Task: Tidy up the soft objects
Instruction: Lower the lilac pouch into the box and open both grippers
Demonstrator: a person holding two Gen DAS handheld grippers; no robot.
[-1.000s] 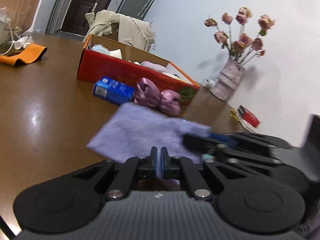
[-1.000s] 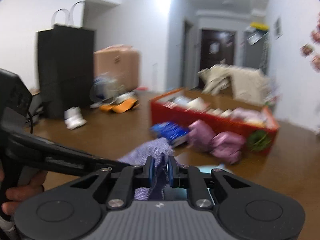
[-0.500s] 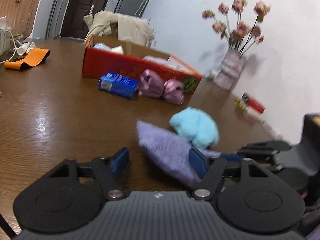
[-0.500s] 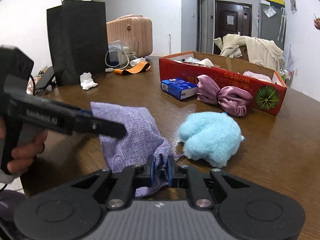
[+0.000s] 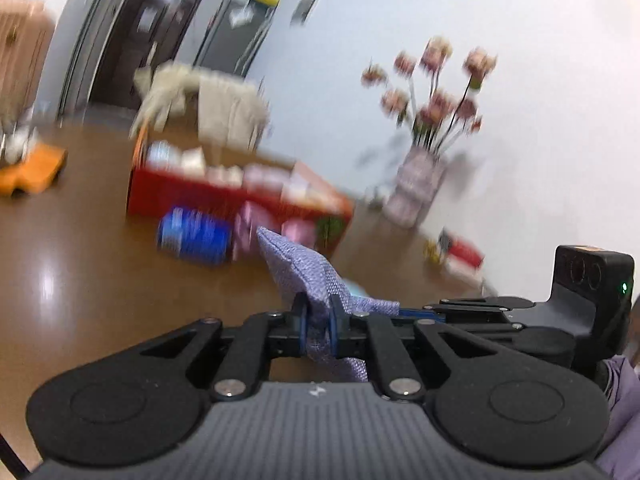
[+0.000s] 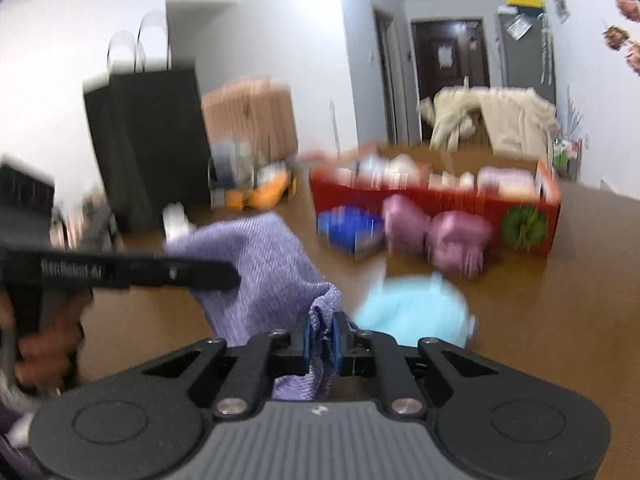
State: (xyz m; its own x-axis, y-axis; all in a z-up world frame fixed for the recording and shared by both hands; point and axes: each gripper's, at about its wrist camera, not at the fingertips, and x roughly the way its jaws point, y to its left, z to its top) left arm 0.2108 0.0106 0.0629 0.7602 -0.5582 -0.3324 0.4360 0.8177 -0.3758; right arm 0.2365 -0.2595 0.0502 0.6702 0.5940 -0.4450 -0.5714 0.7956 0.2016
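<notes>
A purple woven cloth (image 5: 304,268) hangs above the brown table between both grippers. My left gripper (image 5: 318,312) has its jaws closing on one bunched edge, pads pressed on the fabric. My right gripper (image 6: 322,328) is closing tighter on another gathered edge of the cloth (image 6: 264,256), which is pinched between its pads. In the right wrist view the left gripper (image 6: 224,280) reaches in from the left, a hand on its handle. A light blue plush (image 6: 416,312) lies on the table just beyond the cloth, partly hidden.
A red cardboard box (image 6: 440,196) with several items stands further back. In front of it lie a pink satin bow (image 6: 440,232) and a blue pack (image 6: 348,228). A flower vase (image 5: 420,184) stands by the wall, a black bag (image 6: 148,140) at the far left.
The left gripper opened, then shut again on a new spot of the purple cloth and rose. The cloth is lifted and bunched, partly covering the blue plush. The right gripper kept its grip.
</notes>
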